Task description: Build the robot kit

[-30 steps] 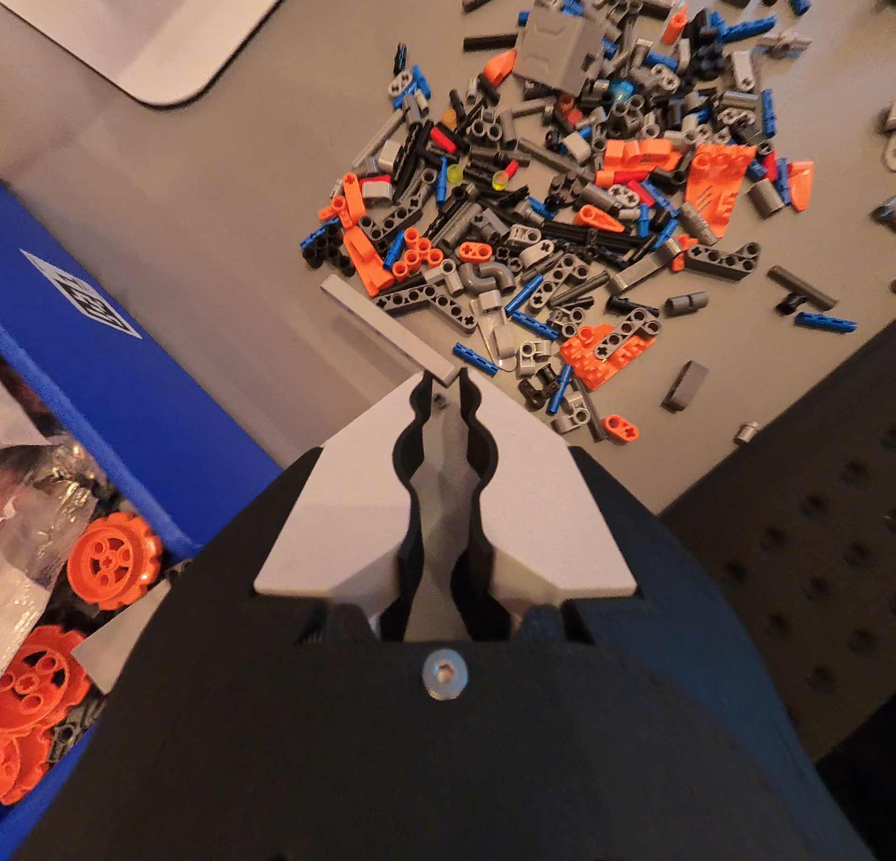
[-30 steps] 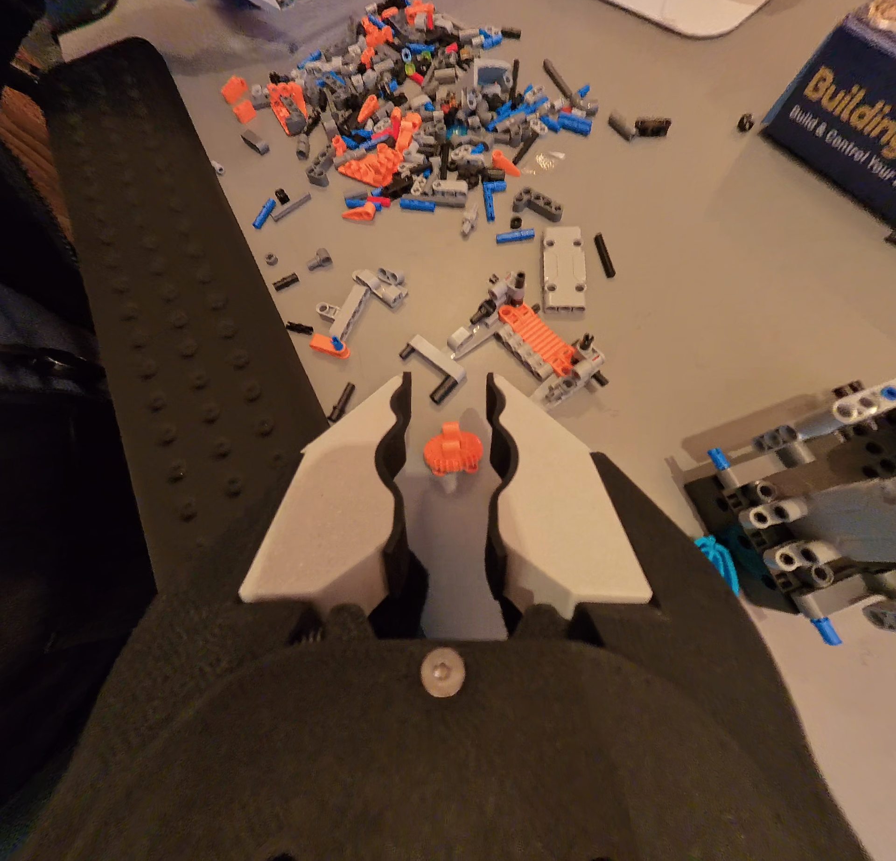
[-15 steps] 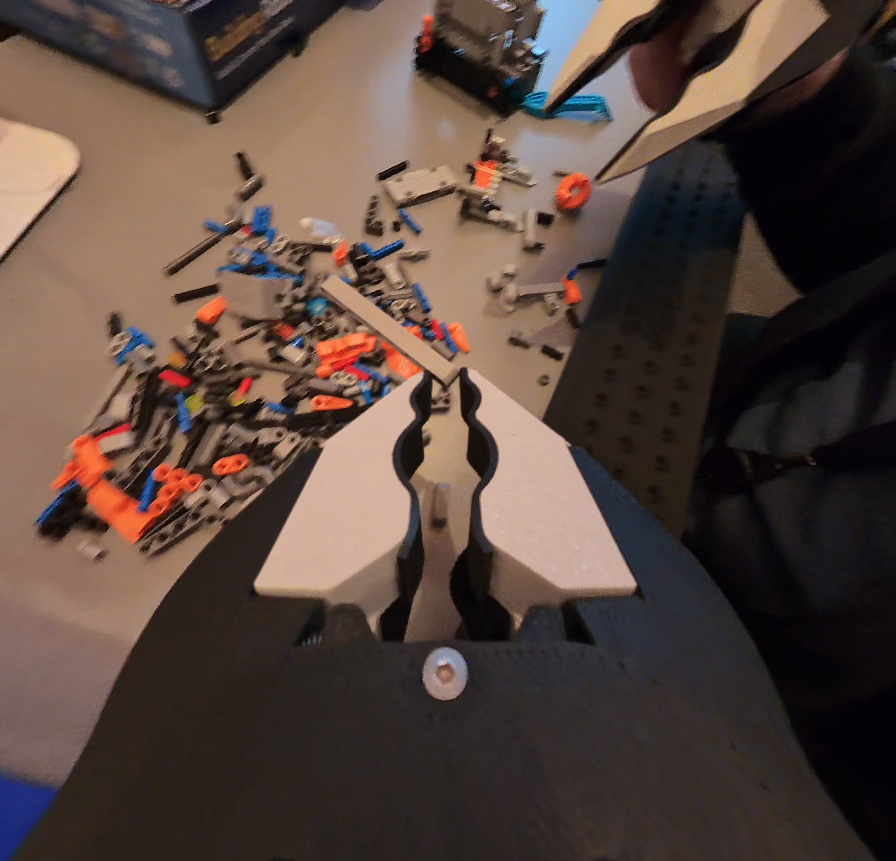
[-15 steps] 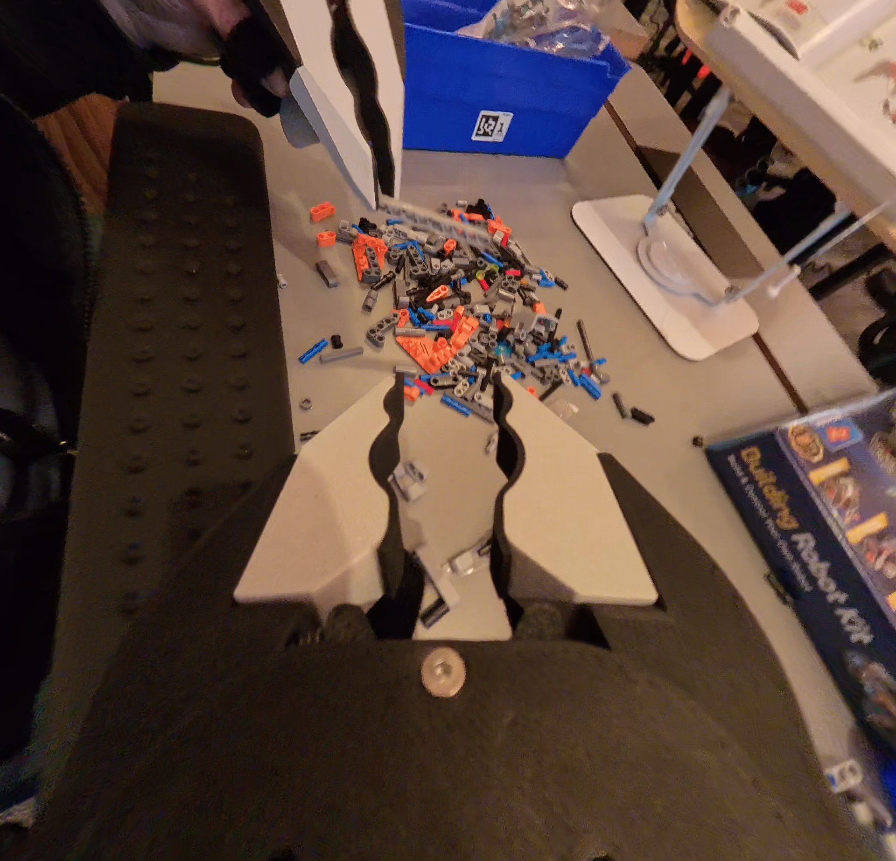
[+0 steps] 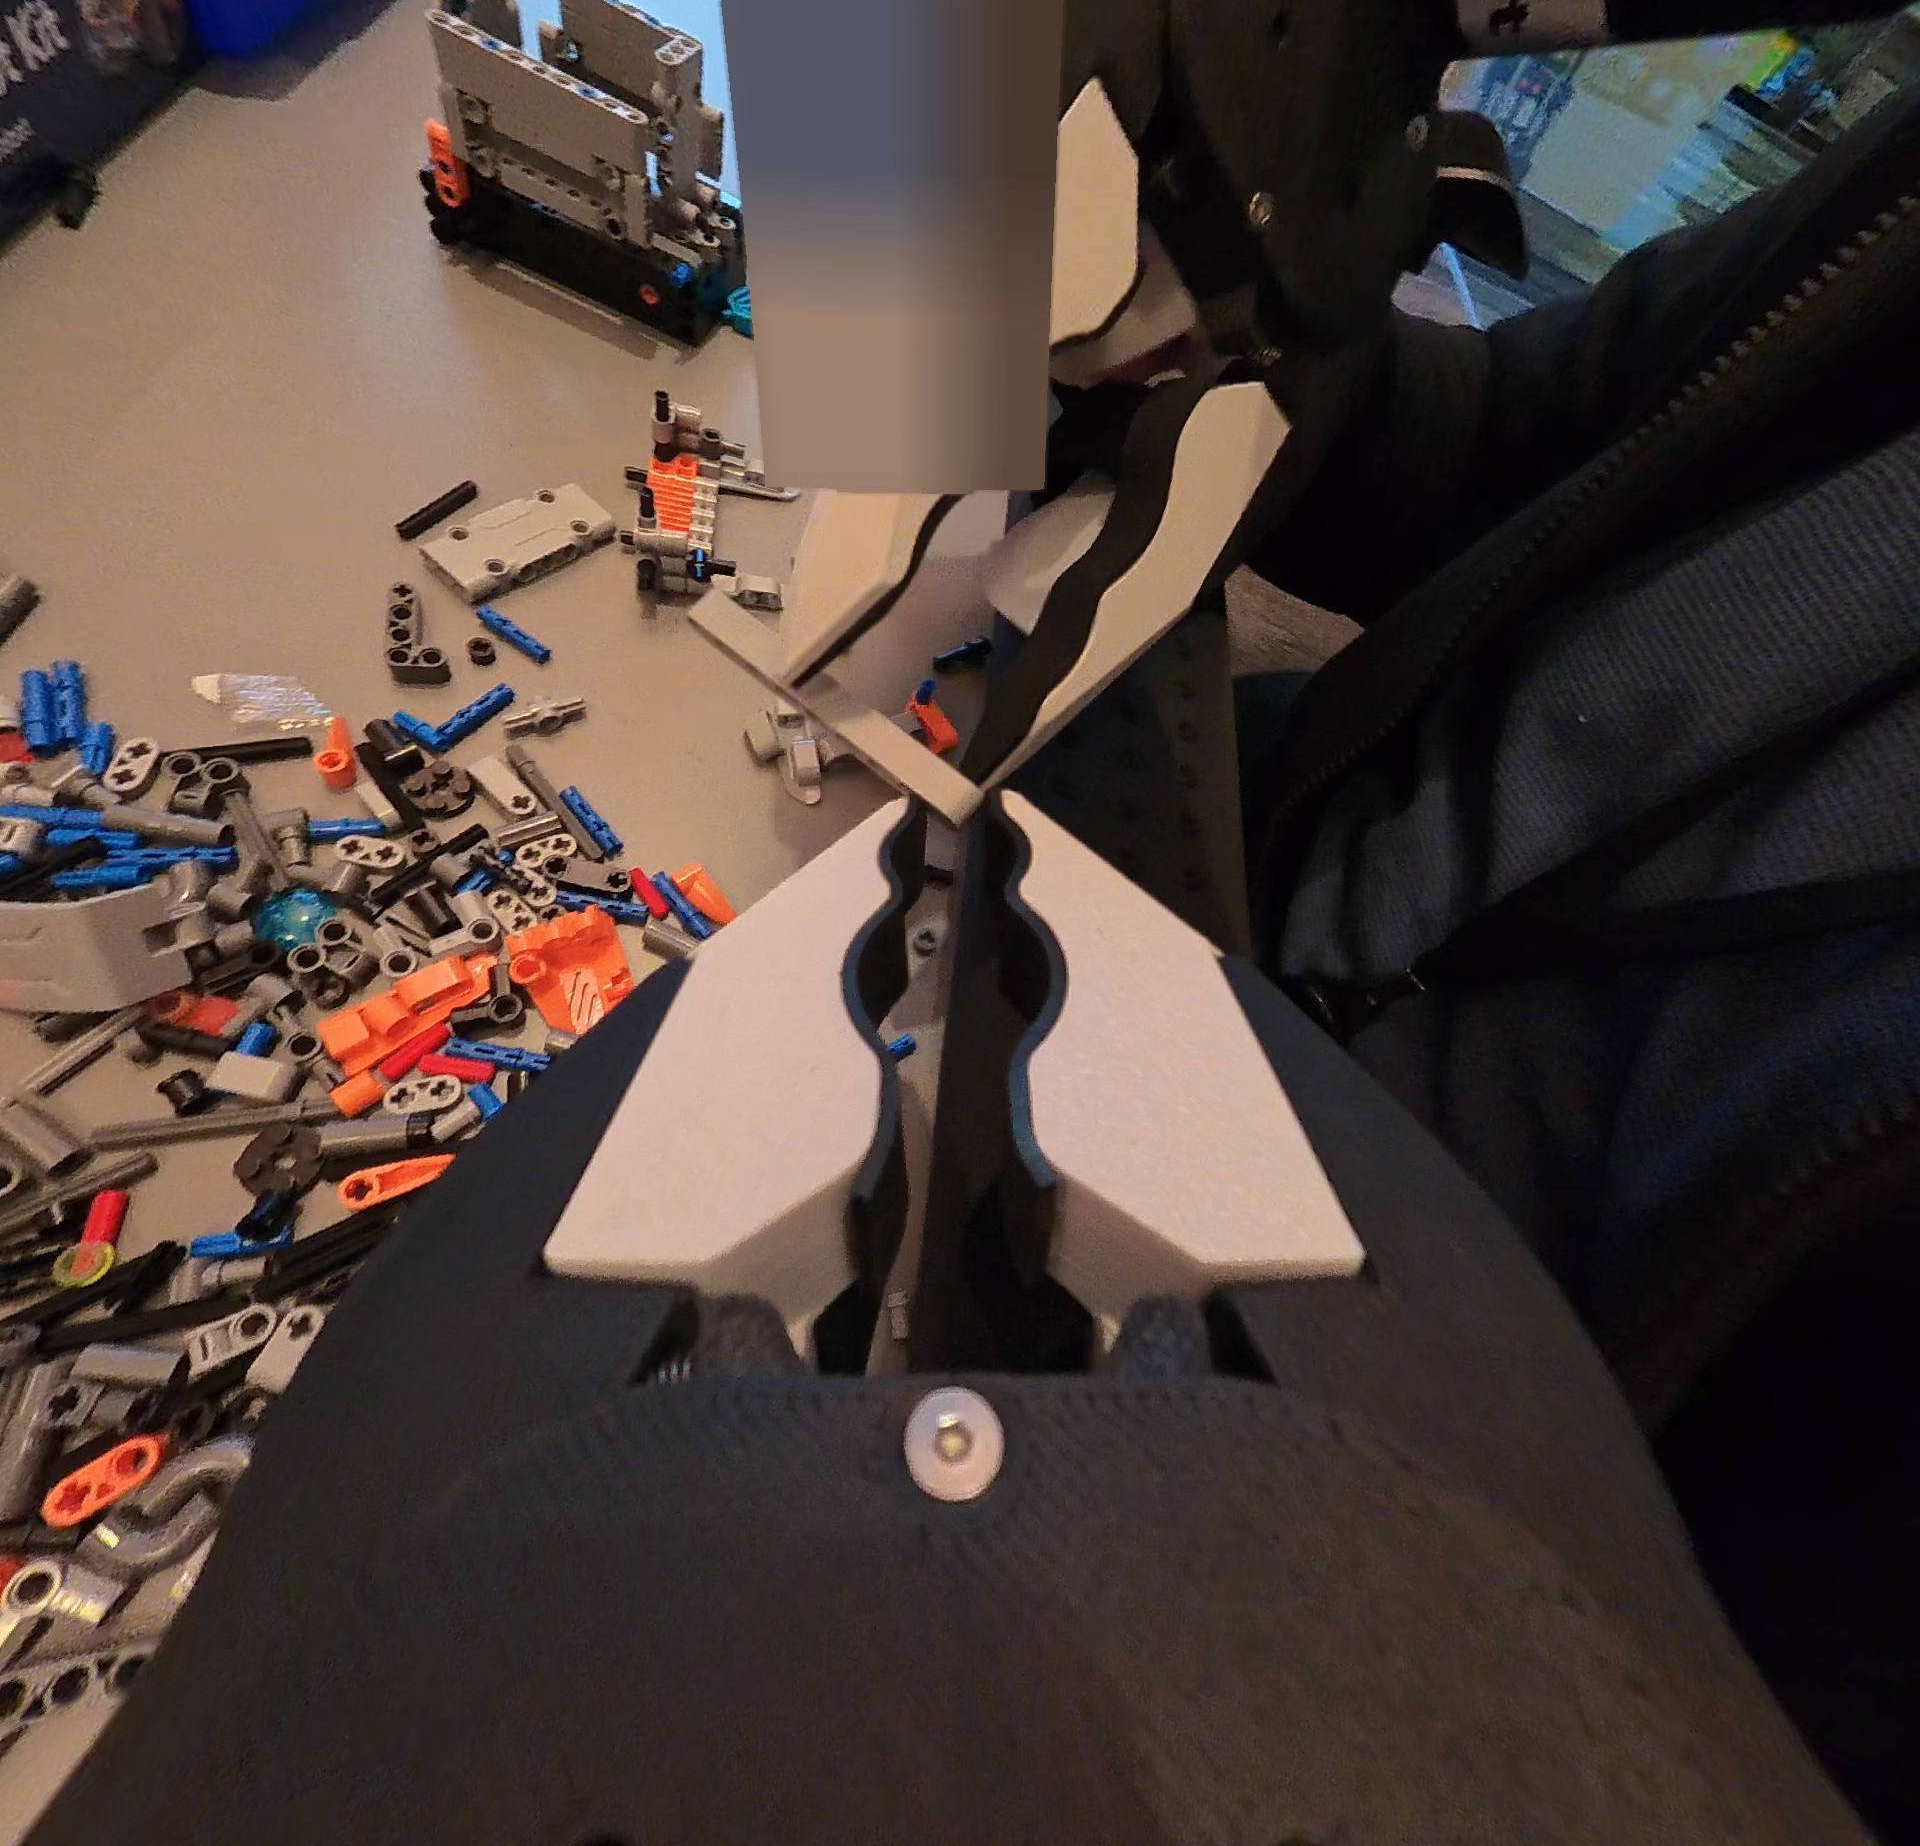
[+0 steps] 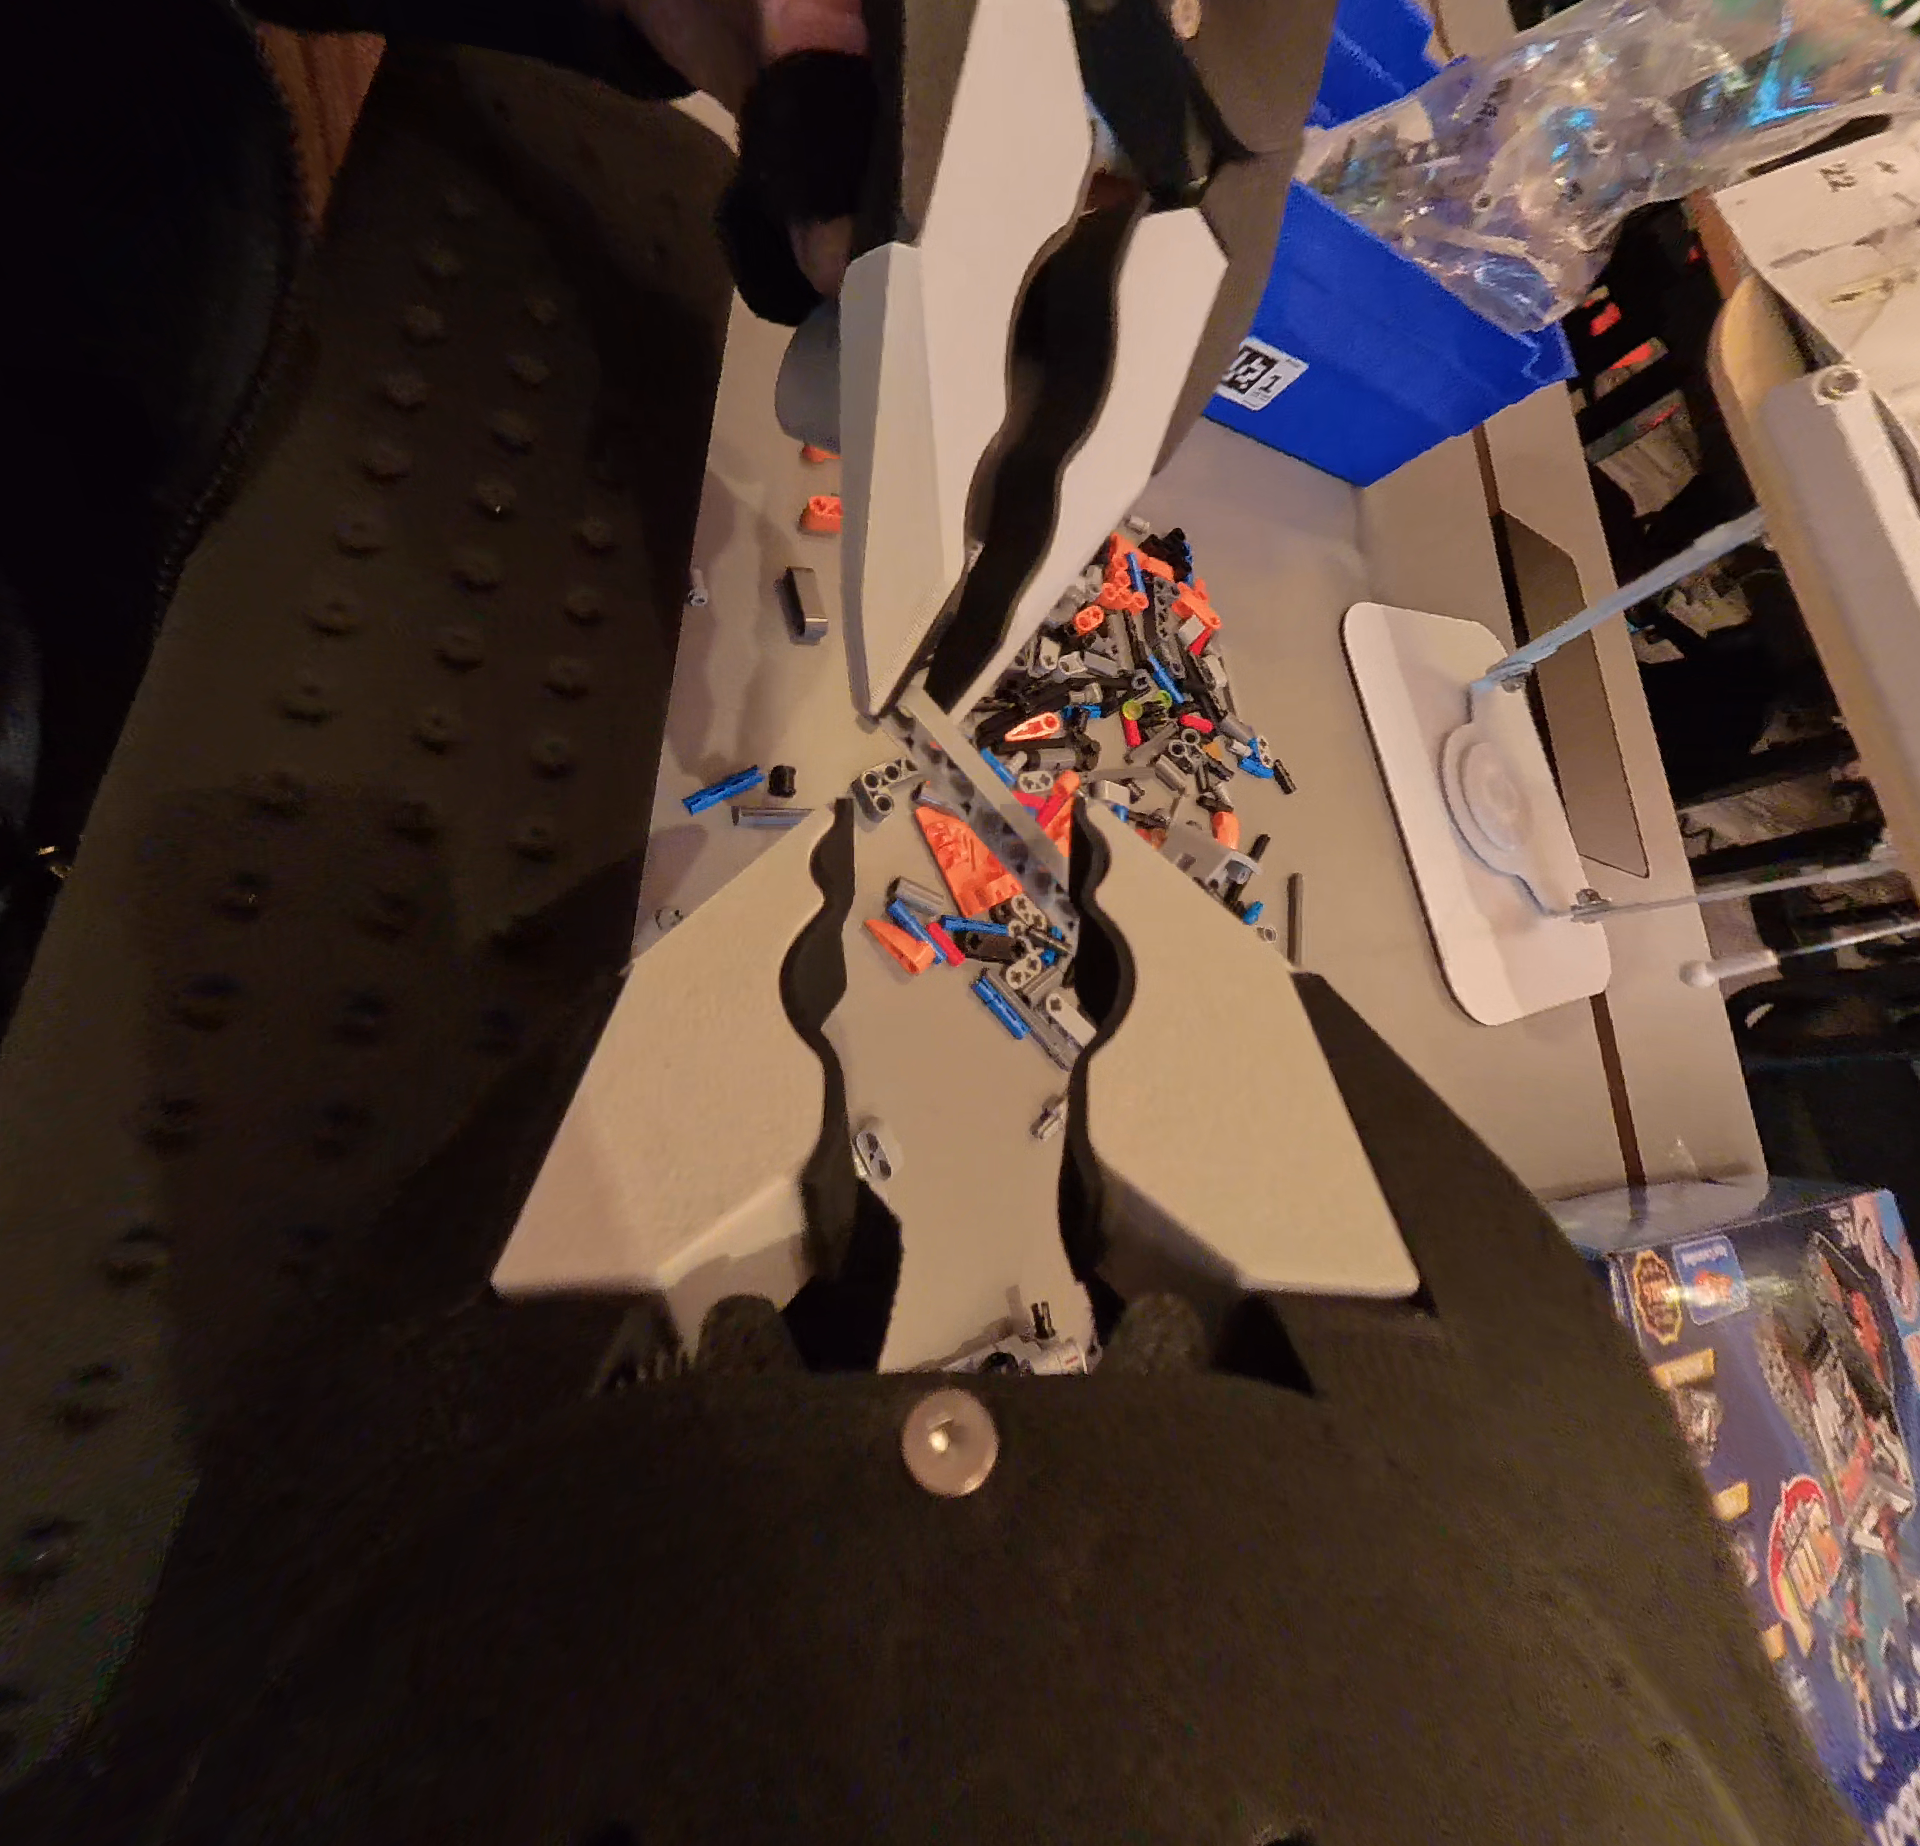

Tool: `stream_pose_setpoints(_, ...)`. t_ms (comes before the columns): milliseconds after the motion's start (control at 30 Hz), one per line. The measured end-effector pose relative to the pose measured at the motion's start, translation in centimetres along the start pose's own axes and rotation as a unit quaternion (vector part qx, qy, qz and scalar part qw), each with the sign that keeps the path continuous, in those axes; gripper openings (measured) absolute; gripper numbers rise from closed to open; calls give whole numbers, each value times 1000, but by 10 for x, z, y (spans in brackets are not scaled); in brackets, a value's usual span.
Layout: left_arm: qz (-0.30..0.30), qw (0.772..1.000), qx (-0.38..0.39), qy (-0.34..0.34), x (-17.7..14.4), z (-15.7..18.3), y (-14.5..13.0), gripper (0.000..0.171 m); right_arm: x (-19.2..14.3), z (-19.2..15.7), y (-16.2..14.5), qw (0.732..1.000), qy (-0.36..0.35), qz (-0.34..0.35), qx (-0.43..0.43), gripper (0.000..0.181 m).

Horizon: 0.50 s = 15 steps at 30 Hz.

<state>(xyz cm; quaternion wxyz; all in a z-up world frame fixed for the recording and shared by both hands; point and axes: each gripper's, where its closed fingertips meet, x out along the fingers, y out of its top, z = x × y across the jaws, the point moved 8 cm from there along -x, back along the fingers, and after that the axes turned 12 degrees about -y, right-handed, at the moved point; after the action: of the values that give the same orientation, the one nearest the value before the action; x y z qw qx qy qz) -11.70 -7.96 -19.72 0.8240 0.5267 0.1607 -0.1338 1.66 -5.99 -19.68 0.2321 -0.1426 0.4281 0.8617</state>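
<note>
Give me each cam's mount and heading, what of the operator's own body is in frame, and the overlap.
Left wrist view: on the left hand-held gripper, shut on a grey beam; faces across the table toward the person's jacket; the right hand-held gripper shows opposite.
Right wrist view: on the right hand-held gripper, open; faces the brick pile and blue bin; the left one and a hand show at top.
Shared: the views face each other; both show the beam, the pile and both grippers.
</note>
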Motion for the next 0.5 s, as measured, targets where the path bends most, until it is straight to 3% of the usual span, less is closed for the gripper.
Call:
stream_pose_setpoints(333,-12,999,5,-43,8,-1,0,9,8,-12,-12,999,37,-9,-13,11)
stream_pose_setpoints(500,0,999,3,-52,7,-4,2,8,8,-10,-14,999,42,0,3,9)
